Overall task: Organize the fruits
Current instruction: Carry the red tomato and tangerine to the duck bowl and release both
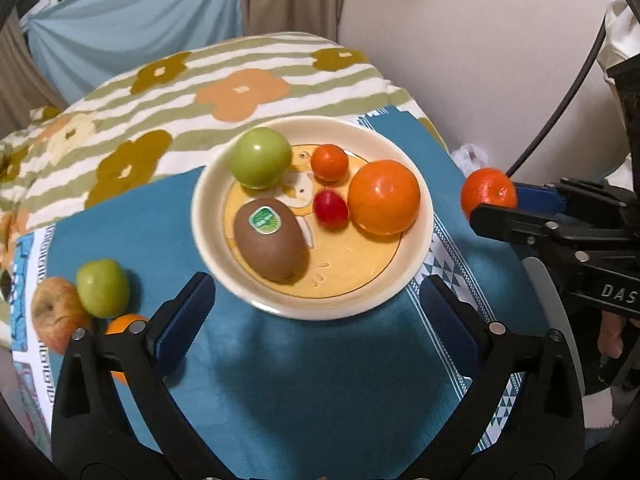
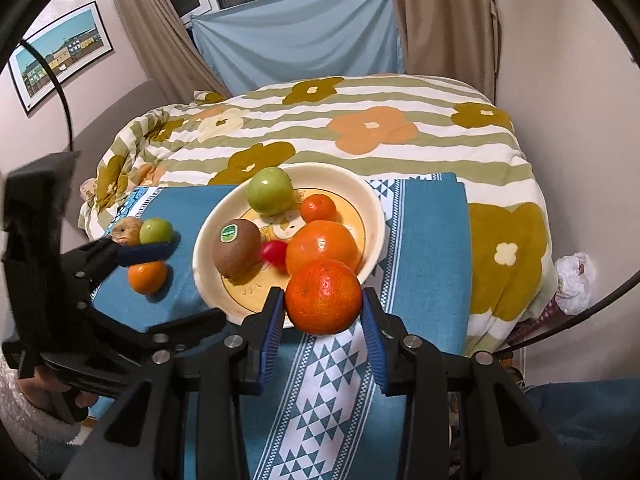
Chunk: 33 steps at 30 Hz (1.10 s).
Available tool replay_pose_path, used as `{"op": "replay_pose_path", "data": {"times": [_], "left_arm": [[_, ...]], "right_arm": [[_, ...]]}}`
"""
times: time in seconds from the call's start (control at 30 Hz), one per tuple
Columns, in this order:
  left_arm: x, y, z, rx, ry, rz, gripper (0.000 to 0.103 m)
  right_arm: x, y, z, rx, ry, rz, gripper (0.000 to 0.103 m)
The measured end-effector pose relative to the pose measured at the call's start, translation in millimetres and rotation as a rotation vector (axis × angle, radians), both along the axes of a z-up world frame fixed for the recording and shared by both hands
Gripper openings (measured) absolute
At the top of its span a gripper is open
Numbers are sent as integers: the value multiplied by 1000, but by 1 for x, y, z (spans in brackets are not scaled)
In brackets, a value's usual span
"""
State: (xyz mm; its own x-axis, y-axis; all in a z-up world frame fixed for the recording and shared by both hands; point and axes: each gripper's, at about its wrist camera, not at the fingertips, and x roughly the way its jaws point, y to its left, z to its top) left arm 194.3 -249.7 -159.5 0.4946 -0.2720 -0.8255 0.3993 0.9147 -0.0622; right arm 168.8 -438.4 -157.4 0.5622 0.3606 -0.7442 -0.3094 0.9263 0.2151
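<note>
Left wrist view: the left gripper (image 1: 316,300), black with blue pads, stands with its jaws spread wide and empty at the lower centre of the frame, just before the near rim of a round cream ceramic plate with a yellow cartoon centre (image 1: 208,216). On the plate lie a large green apple (image 1: 260,157), a small orange mandarin (image 1: 329,162), a large smooth orange (image 1: 384,197), a small red plum-like fruit (image 1: 330,209) and a brown kiwi with a green sticker (image 1: 271,239). At lower left, off the plate on the teal woven cloth (image 1: 312,380), sit a yellowish-red apple (image 1: 54,312), a small green apple (image 1: 103,288) touching it, and a partly hidden orange fruit (image 1: 120,322).

Right wrist view: the right gripper (image 2: 323,312) is clenched on a dimpled orange tangerine (image 2: 323,297), held between the blue pads at frame centre, in front of the plate's near rim (image 2: 204,280). In the left wrist view this tangerine (image 1: 488,191) appears at the right edge, clear of the plate. A striped floral quilt (image 2: 380,128) fills the upper half.
</note>
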Motion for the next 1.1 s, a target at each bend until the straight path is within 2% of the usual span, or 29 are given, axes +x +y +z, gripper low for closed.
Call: {"op": "replay_pose_path", "data": {"times": [0.53,0.8,0.97,1.03,1.1], "left_arm": [[-26,73,23,18,-28,207,103],[-37,107,23,21,-20,310,103],[-41,115,20,20,-12,346,103],[-43,116,23,19,-19,351,103],[-46,116,26,18,-25,354,103]], "right_arm": [[10,49,-10,17,16,149,35],[21,63,-34,-12,69,175,35],[23,66,-37,-49,64,175,36],[22,66,-35,-53,56,168,47],[21,64,-32,-40,38,167,79]]}}
